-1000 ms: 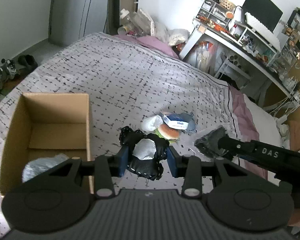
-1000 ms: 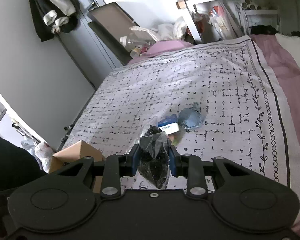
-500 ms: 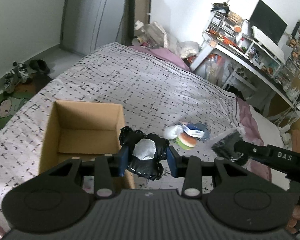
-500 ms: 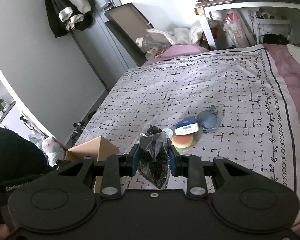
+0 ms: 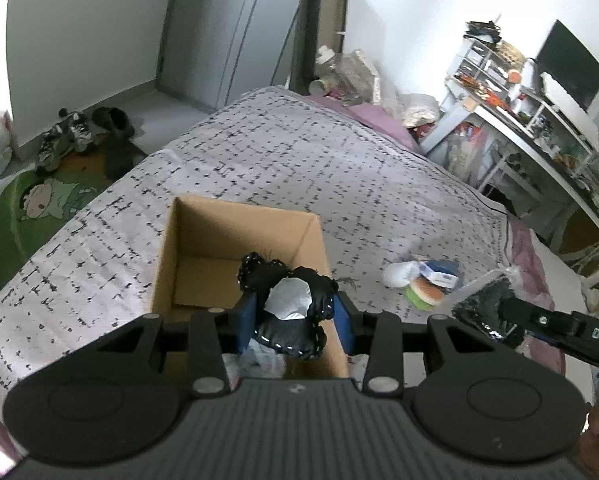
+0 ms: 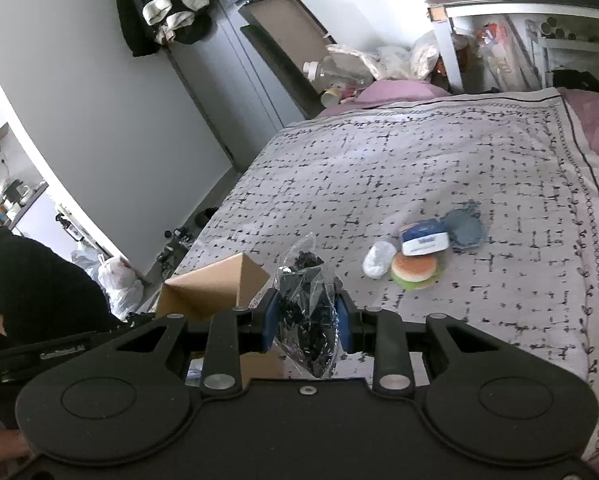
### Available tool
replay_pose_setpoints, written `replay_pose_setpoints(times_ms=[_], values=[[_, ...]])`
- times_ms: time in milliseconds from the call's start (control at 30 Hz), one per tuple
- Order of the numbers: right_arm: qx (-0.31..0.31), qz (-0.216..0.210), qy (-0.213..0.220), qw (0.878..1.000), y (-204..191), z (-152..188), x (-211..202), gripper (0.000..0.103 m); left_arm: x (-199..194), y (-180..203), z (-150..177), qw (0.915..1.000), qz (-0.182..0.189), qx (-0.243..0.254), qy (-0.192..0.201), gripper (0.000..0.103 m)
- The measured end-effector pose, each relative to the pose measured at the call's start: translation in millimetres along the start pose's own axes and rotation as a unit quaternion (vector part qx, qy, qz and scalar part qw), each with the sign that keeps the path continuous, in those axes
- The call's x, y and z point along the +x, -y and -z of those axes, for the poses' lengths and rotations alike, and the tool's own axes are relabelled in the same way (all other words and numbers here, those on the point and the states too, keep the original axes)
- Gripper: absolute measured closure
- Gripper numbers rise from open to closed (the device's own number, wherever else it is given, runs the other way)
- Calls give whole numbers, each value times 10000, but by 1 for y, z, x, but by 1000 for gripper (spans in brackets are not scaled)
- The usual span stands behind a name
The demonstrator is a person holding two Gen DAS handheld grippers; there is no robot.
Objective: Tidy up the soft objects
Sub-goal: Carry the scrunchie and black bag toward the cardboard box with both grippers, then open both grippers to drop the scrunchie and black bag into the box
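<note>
The left gripper (image 5: 295, 322) is clenched on a black stitched plush with a white patch (image 5: 287, 300), held above the open cardboard box (image 5: 203, 248) that stands on the patterned bedspread (image 5: 339, 176); the toy sits over the near right part of the opening, so this piece looks ready to be dropped in. Something pale and crumpled shows in the box just below the jaws, likely an item already put away, though the gripper body hides most of it. The right gripper (image 6: 305, 330) grasps a clear plastic bag of dark pieces (image 6: 307, 312), held beside the box and near its corner rather than over the opening. Left on the bedspread, well apart from the box, is a small cluster touching one another: a burger-shaped soft toy (image 6: 415, 270), a white soft lump (image 6: 377, 260), a blue and white packet (image 6: 423, 238) and a grey-blue fabric piece (image 6: 465, 228). By this reckoning the task is somewhere short of halfway: one item probably stowed, two in hand and on their way, and four on the bed not yet picked up. The release of the plush into the box seems the nearest step, then the bag.
</note>
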State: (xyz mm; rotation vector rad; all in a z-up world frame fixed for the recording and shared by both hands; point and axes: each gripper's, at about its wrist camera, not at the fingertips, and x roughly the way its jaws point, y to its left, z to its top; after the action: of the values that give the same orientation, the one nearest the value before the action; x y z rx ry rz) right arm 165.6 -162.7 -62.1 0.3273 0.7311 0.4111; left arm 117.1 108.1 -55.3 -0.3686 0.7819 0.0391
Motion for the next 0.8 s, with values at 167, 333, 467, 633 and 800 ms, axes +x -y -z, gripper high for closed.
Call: replay_pose_setpoints(times_ms=[167, 333, 467, 633, 800], values=[[-9, -61, -74, 10000, -11, 1, 11, 73, 11, -18, -1, 9999, -60, -130, -52, 63], [-47, -150, -142, 9998, -27, 1, 23, 73, 23, -31, -2, 9997, -51, -191, -112, 62], [-103, -218, -204, 9995, -42, 1, 35, 73, 35, -39, -2, 9995, -66, -254, -157, 62], [-146, -304, -315, 9989, -57, 1, 53, 73, 47, -50, -5, 9990, -100, -362, -228, 59], [-161, -361, -432, 9983, -69, 3, 70, 73, 52, -60, -8, 9981, -288, -455, -283, 53]])
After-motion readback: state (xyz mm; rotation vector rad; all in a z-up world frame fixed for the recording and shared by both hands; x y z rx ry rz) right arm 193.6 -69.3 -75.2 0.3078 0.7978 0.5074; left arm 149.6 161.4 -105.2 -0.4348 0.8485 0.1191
